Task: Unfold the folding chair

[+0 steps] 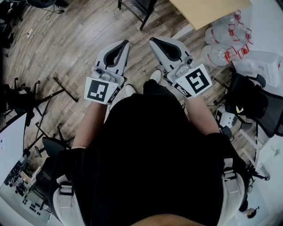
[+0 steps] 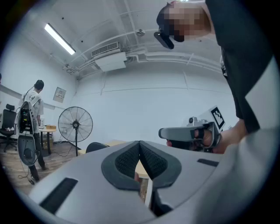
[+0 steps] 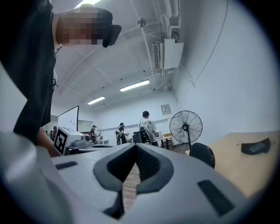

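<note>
Both claws are held out level in front of the person's body at mid-frame in the head view, side by side and near each other, tips pointing to the top of the frame. This looks like a ready stance, with the task not yet begun.

The left claw [image 2: 140, 148] is fully closed. Its dark pads meet at the tip and nothing sits between them. The right claw [image 3: 135, 151] is the same, pads together and empty. Keeping them closed and level probably just keeps them clear while the person faces the work.

The folding chair is most likely the black frame [image 1: 140, 4] at the top centre of the head view. It is cut off by the frame edge and stands on the wood floor [image 1: 79, 39] well ahead of both claws. I cannot tell from here whether it is folded. It stands just beside the corner of a light wooden surface [image 1: 208, 11] at upper right, and clear bottles [image 1: 223, 39] lie below that.

Neither claw touches the chair. The next move would seem to call for stepping closer and opening the claws to take hold of the frame.
</note>
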`<state>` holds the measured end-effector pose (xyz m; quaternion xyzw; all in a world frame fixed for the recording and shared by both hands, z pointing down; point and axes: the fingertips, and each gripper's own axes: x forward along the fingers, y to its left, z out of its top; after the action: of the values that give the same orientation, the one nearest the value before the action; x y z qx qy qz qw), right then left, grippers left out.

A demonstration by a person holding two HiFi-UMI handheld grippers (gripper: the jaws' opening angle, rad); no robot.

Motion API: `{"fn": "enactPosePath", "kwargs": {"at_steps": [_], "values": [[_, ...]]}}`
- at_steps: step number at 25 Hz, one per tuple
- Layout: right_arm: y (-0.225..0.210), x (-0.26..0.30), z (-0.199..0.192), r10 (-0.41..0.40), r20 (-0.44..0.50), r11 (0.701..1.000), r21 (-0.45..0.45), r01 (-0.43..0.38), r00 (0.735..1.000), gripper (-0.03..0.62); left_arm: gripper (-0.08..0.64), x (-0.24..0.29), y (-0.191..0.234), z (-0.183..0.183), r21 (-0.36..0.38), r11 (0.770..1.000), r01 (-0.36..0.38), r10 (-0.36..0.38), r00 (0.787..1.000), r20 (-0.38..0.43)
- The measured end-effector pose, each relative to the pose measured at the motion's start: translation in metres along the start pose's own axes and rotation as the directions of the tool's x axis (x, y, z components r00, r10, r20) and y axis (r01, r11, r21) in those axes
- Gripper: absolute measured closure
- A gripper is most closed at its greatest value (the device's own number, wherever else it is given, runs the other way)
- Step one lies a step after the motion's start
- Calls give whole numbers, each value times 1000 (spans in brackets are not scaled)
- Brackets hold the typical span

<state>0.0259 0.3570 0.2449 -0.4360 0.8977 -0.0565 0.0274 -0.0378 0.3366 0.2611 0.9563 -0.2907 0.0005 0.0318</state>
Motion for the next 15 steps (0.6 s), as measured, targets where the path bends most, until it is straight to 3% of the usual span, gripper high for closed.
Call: {"fn": "enactPosePath", "kwargs": {"at_steps": [8,15], "values": [[59,-2,-20,-13,-31,1000,24,14,999,592,566,-61,-1,-10,-57,998,4,-4,1000,1],[80,-6,-17,14,-22,1000,18,-14,1000,590,565,-77,-7,-2,-39,999,17,-17,1000,17]]}}
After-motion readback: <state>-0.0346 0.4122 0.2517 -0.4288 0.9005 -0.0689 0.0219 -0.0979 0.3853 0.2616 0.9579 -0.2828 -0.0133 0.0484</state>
